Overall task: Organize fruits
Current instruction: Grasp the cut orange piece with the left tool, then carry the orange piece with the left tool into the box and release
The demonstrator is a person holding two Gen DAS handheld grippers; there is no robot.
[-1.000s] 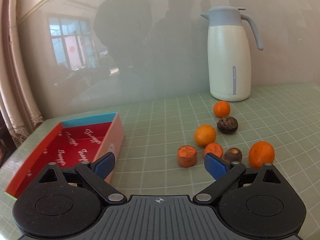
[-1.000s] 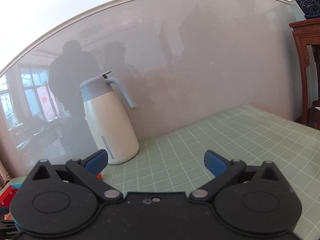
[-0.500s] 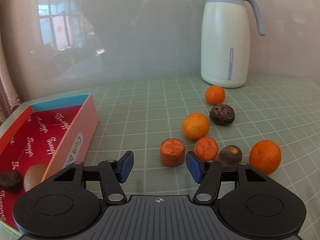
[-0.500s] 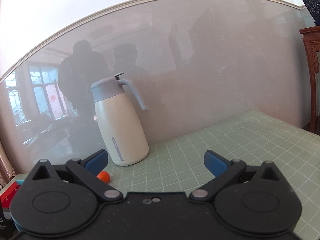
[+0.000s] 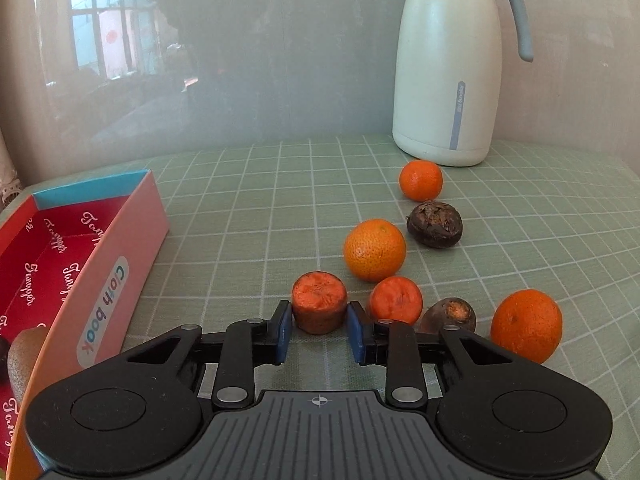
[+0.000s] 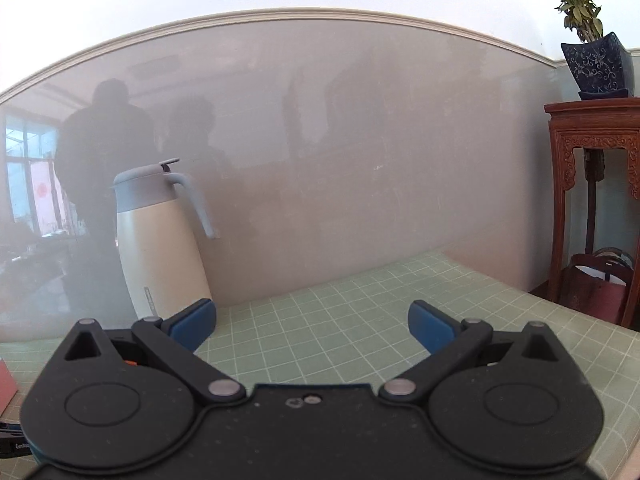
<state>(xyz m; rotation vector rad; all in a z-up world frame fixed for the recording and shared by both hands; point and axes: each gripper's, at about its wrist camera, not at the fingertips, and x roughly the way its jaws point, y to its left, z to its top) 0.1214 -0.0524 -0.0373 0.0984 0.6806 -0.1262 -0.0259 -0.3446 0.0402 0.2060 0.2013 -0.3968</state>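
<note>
1. Nearest, left hand-held gripper point(image 5: 319, 334) clamped on the flat-topped orange piece point(image 5: 319, 302), blue pads pressed to both its sides, piece resting on the green checked counter point(image 5: 260, 208).
2. Right hand-held gripper point(image 6: 312, 326) spread wide and empty, aimed at bare counter.
3. Just left, the red box point(image 5: 120, 248), already holding a brown fruit point(image 5: 24, 356).
4. Just right, a peeled orange piece point(image 5: 395, 299), a dark fruit point(image 5: 454, 314) and an orange point(image 5: 526, 324).
5. Farther back, two more oranges, another dark fruit, then the white jug point(image 5: 448, 76).
6. Step judged: pick-up, grip just made.
7. Next move probably needing a straight lift clear of the close neighbour, then a carry left over the box wall.
</note>
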